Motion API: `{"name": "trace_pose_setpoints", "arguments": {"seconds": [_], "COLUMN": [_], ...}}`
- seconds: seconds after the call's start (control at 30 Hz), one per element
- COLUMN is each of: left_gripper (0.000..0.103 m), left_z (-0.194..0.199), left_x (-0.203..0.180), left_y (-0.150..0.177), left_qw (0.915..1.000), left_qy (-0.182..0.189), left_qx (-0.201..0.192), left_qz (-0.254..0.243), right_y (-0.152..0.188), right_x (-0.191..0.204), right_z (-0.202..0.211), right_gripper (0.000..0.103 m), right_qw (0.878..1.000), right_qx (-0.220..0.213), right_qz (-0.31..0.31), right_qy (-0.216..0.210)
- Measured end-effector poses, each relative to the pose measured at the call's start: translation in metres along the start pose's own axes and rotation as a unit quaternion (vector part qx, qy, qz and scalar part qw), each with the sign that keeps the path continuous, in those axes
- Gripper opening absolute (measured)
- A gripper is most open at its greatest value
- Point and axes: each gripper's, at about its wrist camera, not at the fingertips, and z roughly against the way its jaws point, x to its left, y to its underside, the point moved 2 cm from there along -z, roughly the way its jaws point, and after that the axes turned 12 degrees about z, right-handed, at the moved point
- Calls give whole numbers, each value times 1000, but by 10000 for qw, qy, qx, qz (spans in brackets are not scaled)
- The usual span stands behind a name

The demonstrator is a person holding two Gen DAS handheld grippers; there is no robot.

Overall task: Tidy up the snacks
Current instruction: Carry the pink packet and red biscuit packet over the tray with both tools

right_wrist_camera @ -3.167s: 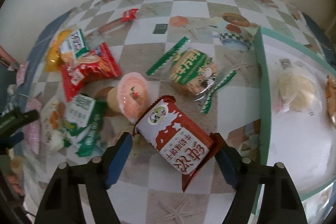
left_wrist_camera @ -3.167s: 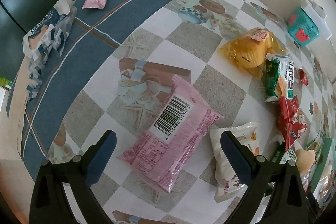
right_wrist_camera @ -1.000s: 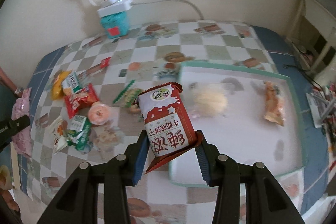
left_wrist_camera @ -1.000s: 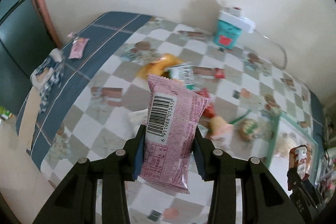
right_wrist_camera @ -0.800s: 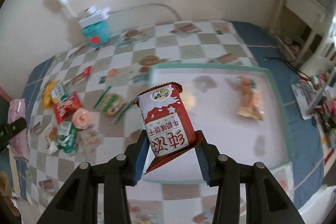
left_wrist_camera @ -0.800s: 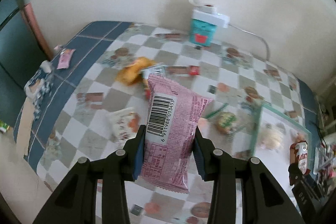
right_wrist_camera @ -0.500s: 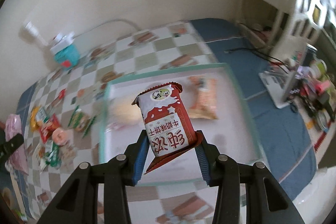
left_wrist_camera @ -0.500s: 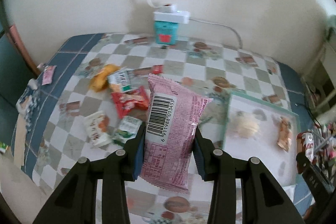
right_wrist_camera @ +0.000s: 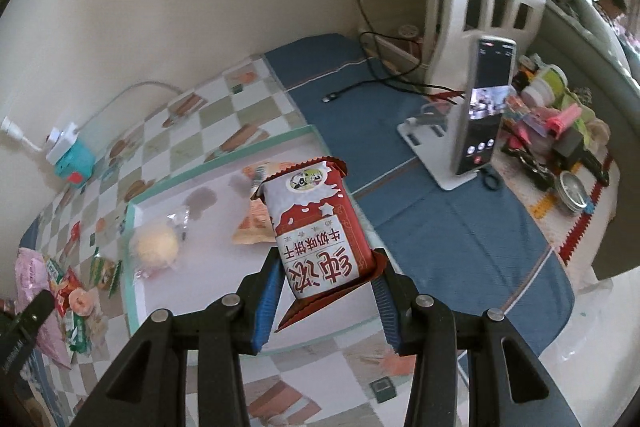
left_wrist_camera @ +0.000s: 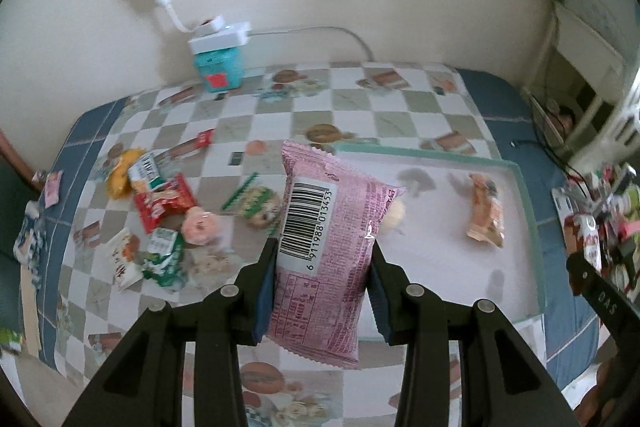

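My left gripper (left_wrist_camera: 323,269) is shut on a pink snack packet with a barcode (left_wrist_camera: 324,251) and holds it high above the table, over the left edge of the white tray with a green rim (left_wrist_camera: 528,211). My right gripper (right_wrist_camera: 326,285) is shut on a red and white biscuit packet (right_wrist_camera: 320,231), held above the tray (right_wrist_camera: 208,267). In the tray lie a round pale bun in clear wrap (right_wrist_camera: 157,247) and an orange snack packet (left_wrist_camera: 485,213). Several loose snacks (left_wrist_camera: 160,211) lie on the checked tablecloth left of the tray.
A teal box with a white power strip (left_wrist_camera: 218,61) stands at the wall. A phone on a white stand (right_wrist_camera: 482,111) and clutter (right_wrist_camera: 560,123) sit right of the tray. A small pink packet (left_wrist_camera: 52,187) lies at the table's far left edge.
Both grippers closed on their packets, lifted them off the table and carried them right, over the tray. The right gripper has swung further right, towards the phone stand.
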Motion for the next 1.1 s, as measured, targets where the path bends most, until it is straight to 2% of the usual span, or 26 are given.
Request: {"name": "trace_pose_setpoints", "arguments": {"seconds": [0.37,0.5,0.63,0.83,1.1], "left_gripper": [43,43,43,43,43], "left_z": [-24,-42,-64,-84,-99], "left_x": [-55,-62,-63,-58,-48], "left_y": [27,34,42,43,39], "left_qw": [9977,9962,9945,9934,9926], "left_qy": [-18,-63,-77,-149,-136], "left_qx": [272,502,817,1013,1174], "left_qz": [-628,-713,-647,-519,-283], "right_y": [5,13,18,25,25], "right_x": [-10,-3,1,3,5], "right_z": [-19,-47,-63,-80,-81], "right_gripper": [46,46,46,46,46], "right_qw": [9998,9980,9966,9945,9942], "right_qx": [183,607,795,1009,1036], "right_qz": [-25,66,90,74,113], "right_qy": [-76,-131,-193,-257,-269]}}
